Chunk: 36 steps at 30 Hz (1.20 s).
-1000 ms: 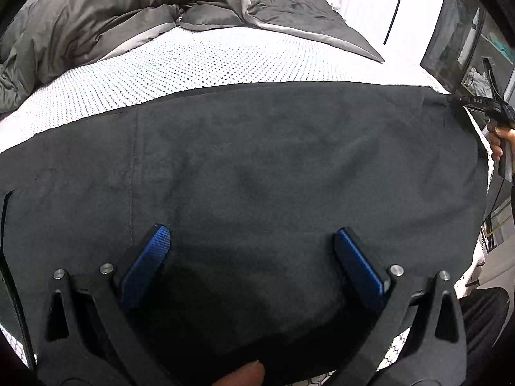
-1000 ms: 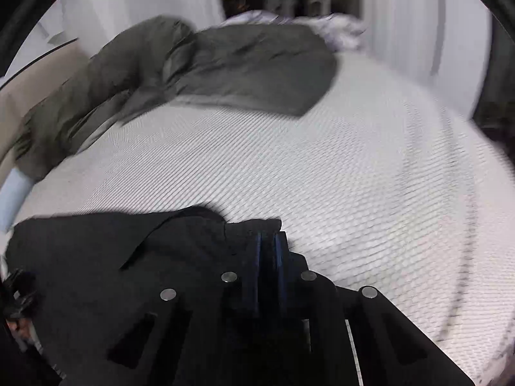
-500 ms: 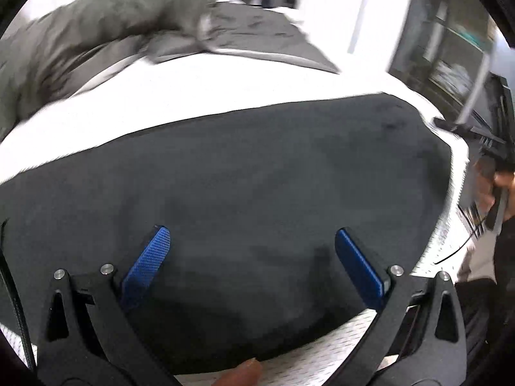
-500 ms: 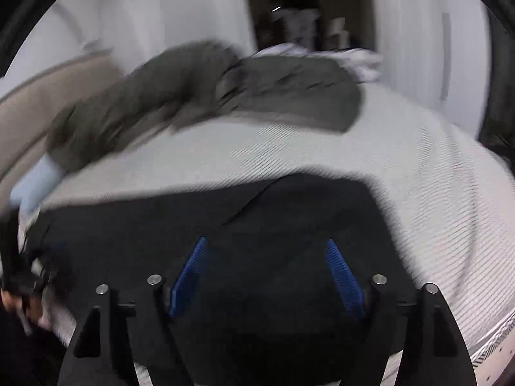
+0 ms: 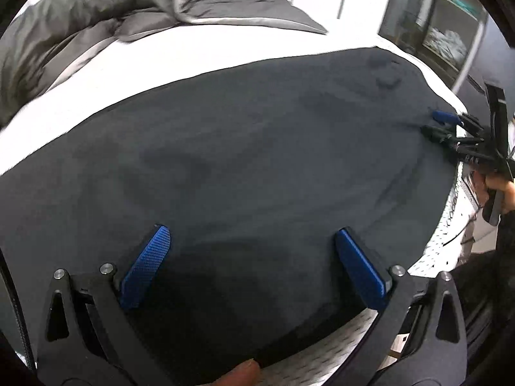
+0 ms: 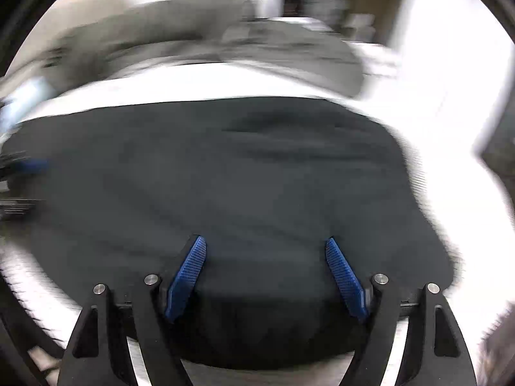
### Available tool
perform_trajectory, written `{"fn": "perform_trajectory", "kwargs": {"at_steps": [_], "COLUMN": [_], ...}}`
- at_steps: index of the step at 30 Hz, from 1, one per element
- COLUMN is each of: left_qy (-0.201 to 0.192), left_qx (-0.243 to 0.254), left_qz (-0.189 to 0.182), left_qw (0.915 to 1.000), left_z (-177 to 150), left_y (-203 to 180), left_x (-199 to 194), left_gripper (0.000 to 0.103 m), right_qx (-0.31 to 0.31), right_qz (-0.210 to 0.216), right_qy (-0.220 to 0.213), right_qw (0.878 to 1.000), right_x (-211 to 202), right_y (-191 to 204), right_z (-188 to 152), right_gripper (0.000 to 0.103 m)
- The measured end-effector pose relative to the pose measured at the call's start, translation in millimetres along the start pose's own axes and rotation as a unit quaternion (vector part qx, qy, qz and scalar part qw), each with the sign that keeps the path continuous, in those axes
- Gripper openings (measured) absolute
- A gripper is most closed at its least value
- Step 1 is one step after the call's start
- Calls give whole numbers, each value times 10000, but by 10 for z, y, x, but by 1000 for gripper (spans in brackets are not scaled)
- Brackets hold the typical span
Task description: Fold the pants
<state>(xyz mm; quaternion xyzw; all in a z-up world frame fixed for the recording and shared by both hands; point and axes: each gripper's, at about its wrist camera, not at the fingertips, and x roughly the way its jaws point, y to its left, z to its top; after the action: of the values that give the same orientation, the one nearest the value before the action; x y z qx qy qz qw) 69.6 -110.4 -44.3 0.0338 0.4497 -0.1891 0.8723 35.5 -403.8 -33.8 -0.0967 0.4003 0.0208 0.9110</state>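
Observation:
The black pants lie spread flat on the white bed and fill most of both views; they also show in the right wrist view. My left gripper is open and empty, its blue-padded fingers hovering over the near edge of the cloth. My right gripper is open and empty over the pants' near edge. In the left wrist view the right gripper shows at the far right end of the pants, held in a hand, jaws apart. The right wrist view is motion-blurred.
A crumpled grey duvet lies at the back of the bed. The white patterned sheet shows at the near edge. A dark shelf unit stands past the bed on the right.
My right gripper has opened, let go of the pants' corner and swung over the cloth. The pants now lie flat. My left gripper has stayed open and shifted slightly back.

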Motion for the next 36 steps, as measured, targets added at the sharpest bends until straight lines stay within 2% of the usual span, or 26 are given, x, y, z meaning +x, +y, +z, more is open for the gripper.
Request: {"fn": "perform_trajectory", "kwargs": {"at_steps": [1, 3, 7, 10, 11, 14, 16, 18, 20, 21, 22, 23, 24, 25, 26, 28, 31, 34, 36], "left_qy": [5, -23, -151, -453, -465, -285, -135, 125, 249, 269, 269, 241, 217, 195, 157, 185, 118, -216, -312], "left_qx": [-83, -269, -366, -177, -89, 460, 751, 711, 485, 333, 184, 83, -20, -122, -349, -576, -531, -400, -157], "left_qz": [40, 74, 149, -150, -182, -4, 275, 404, 412, 430, 510, 713, 1134, 1451, 1612, 1476, 1455, 797, 420], "left_qw": [10000, 9996, 9991, 9987, 9987, 9985, 9967, 9966, 9977, 9982, 9982, 9971, 9933, 9892, 9862, 9872, 9879, 9958, 9985], "left_z": [-5, -14, -41, 75, 138, 369, 445, 494, 508, 507, 501, 489, 485, 472, 457, 422, 411, 444, 567], "left_y": [77, 187, 202, 7, -103, -473, -613, -590, -456, -346, -218, -107, 16, 125, 264, 390, 336, 106, -115], "left_x": [1, -23, -115, -216, -213, -13, 162, 329, 392, 387, 363, 340, 330, 326, 311, 271, 153, -37, -30], "left_gripper": [103, 103, 102, 102, 102, 102, 102, 103, 103, 103, 103, 103, 103, 103, 103, 103, 102, 102, 102], "right_qx": [226, 342, 322, 370, 292, -32, -372, -619, -557, -498, -465, -411, -264, -10, 312, 536, 366, 293, 89], "right_qz": [-25, -517, -524, 46, 342, 1142, 1295, 1098, 792, 457, -58, -666, -1126, -1292, -1230, -1020, -1101, -520, 25], "right_qy": [31, -16, -88, -363, -405, -252, 80, 288, 357, 357, 337, 309, 326, 348, 352, 258, 196, -87, -204], "right_qw": [9997, 9981, 9981, 9986, 9982, 9931, 9908, 9916, 9947, 9971, 9983, 9965, 9928, 9910, 9913, 9930, 9931, 9982, 9997], "right_x": [15, 24, -71, -219, -223, -49, 187, 320, 353, 325, 316, 310, 334, 356, 361, 320, 166, -108, -134], "right_y": [-168, -348, -278, 52, 223, 730, 1004, 1058, 889, 740, 551, 323, 111, -77, -251, -357, -269, 44, 297], "right_z": [-40, -84, 12, 147, 222, 428, 523, 531, 529, 509, 481, 422, 370, 323, 283, 263, 328, 463, 598], "right_gripper": [72, 73, 74, 85, 86, 86, 86, 85, 86, 86, 86, 89, 91, 91, 91, 91, 91, 91, 91]}}
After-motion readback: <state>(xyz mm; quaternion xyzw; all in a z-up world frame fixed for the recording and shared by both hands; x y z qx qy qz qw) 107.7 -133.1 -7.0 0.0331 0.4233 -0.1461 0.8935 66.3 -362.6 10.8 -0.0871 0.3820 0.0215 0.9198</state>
